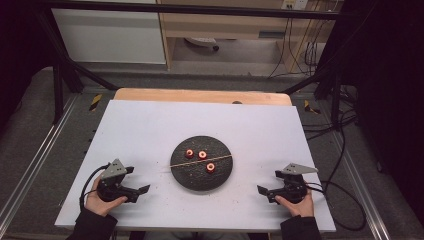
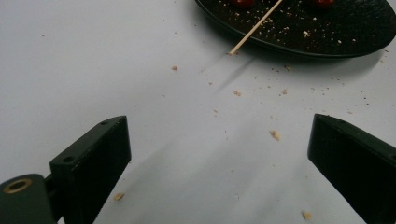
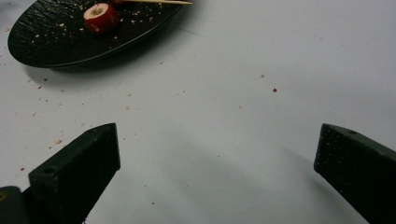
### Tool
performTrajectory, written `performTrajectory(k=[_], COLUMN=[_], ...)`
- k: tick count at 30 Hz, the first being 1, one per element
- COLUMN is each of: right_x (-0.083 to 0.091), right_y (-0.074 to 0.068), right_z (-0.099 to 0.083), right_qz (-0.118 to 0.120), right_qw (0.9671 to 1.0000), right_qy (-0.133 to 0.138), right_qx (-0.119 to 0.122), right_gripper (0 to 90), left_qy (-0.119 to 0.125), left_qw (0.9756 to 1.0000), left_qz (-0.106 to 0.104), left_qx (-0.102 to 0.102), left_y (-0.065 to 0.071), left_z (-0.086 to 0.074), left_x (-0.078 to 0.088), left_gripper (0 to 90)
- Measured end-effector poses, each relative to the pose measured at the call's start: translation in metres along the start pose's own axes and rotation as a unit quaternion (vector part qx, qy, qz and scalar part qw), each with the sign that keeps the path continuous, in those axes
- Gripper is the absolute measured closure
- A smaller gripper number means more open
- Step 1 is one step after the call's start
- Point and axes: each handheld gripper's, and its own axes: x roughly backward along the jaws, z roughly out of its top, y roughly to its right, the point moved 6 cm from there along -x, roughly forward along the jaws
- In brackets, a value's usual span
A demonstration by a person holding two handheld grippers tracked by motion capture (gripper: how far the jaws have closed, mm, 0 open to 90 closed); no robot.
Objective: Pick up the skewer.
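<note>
Lying across the dark plate (image 1: 192, 182), the skewer (image 1: 201, 161) sits well apart from both grippers' released fingers (image 2: 98, 154).

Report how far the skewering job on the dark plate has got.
Nothing looks done: three red round fruit pieces lie loose on the round black textured plate, and the thin wooden skewer rests bare across it. Nothing is in hand; the left gripper and right gripper are open. Picking up and threading remain.

A lab: black metal frame (image 1: 60, 65), trailing cables (image 1: 300, 50), white-topped table (image 1: 150, 130).
</note>
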Motion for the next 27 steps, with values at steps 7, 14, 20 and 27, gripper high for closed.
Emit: performTrajectory(k=[7,14,20,27], right_x=[0.0,-0.001,0.0,-0.001], right_y=[-0.001,-0.001,-0.002,-0.002], right_z=[0.0,0.0,0.001,0.002], right_qz=[0.001,0.0,0.001,0.0], right_qw=[1.0,1.0,1.0,1.0], right_qy=[0.0,-0.002,0.001,-0.001], right_qx=[0.0,0.001,0.001,0.006], right_gripper=[1.2,1.2,1.1,1.1], left_qy=[-0.001,0.001,-0.006,-0.007], left_qw=[1.0,1.0,1.0,1.0], left_qz=[0.0,0.0,0.001,0.004], left_qx=[-0.004,-0.003,0.002,0.002], left_y=[0.004,0.007,0.009,0.012], left_z=[0.002,0.007,0.011,0.019], left_x=[-0.001,-0.001,-0.003,-0.003], left_gripper=[5.7,6.2,6.3,7.0])
